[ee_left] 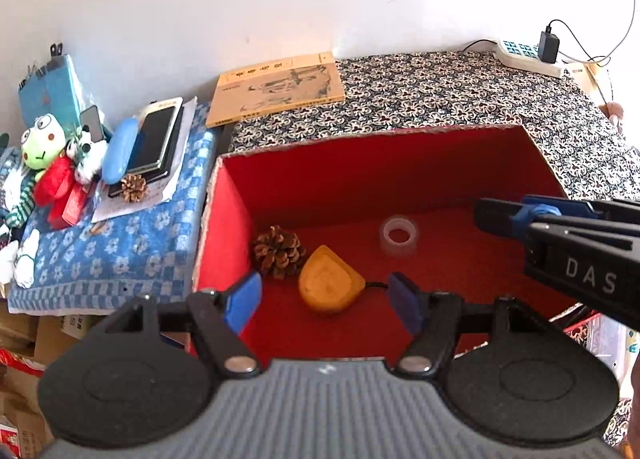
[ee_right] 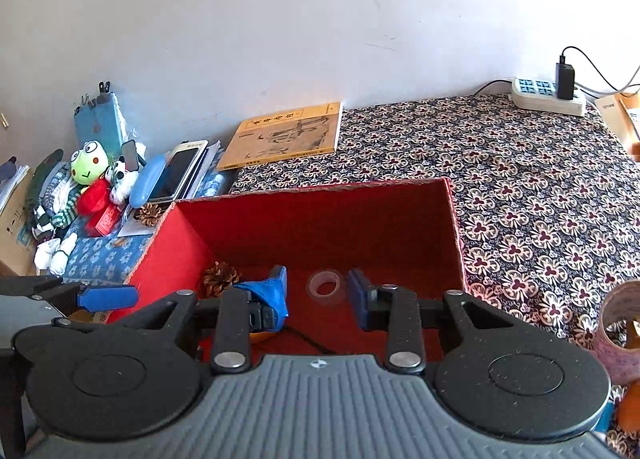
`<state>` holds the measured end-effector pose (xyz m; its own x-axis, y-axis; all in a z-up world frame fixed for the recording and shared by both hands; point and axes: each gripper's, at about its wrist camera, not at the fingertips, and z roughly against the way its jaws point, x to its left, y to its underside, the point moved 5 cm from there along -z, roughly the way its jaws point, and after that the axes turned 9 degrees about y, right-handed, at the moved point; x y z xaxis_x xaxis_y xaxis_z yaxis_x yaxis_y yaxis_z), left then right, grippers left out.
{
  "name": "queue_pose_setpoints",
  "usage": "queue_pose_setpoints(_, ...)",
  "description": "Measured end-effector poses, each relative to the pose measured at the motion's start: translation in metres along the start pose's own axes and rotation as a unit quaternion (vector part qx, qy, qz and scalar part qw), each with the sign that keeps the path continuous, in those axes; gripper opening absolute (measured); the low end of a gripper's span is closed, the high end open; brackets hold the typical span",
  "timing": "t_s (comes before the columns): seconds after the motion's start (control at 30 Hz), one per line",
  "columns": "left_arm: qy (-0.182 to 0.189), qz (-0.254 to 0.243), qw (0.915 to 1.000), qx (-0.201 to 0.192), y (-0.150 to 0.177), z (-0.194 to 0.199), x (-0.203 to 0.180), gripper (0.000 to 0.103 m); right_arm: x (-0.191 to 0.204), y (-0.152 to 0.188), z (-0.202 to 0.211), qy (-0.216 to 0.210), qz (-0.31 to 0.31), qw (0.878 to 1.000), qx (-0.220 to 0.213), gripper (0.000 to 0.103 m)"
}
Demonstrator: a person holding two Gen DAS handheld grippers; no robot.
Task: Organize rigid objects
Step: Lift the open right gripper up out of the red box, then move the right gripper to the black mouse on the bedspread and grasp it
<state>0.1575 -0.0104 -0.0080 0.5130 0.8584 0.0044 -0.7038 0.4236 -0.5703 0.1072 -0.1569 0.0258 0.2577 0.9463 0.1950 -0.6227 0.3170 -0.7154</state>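
An open red box point(ee_left: 400, 175) point(ee_right: 320, 215) stands on the patterned cloth. Inside lie a pinecone point(ee_left: 278, 251) point(ee_right: 219, 278), an orange-yellow wedge-shaped object point(ee_left: 329, 285) with a black cord, and a clear tape roll point(ee_left: 398, 235) point(ee_right: 325, 287). My left gripper point(ee_left: 326, 301) is open and empty above the box, its blue pads either side of the orange object. My right gripper point(ee_right: 318, 299) is open and empty over the box, above the tape roll; it shows in the left wrist view point(ee_left: 560, 231) at the right.
A yellow book point(ee_left: 276, 87) point(ee_right: 286, 137) lies against the wall. A blue cloth point(ee_left: 100, 255) at left holds plush toys point(ee_left: 44, 163), phones point(ee_left: 156, 143), a blue case and a second pinecone point(ee_left: 134, 187). A power strip point(ee_right: 548, 95) sits far right; a large tape roll point(ee_right: 618, 335) at the right edge.
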Motion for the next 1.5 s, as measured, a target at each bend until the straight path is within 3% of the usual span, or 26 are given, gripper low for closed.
queue_pose_setpoints(0.97, -0.003, 0.002, 0.9998, -0.017, 0.026, 0.039, -0.003, 0.072, 0.015, 0.021, 0.034, -0.030, -0.008, 0.999, -0.006, 0.017)
queue_pose_setpoints(1.5, 0.000, 0.002, 1.0000, -0.001, 0.047, 0.045, -0.007, 0.072, 0.013, 0.040, 0.048, -0.050, -0.020, 0.998, -0.007, 0.017)
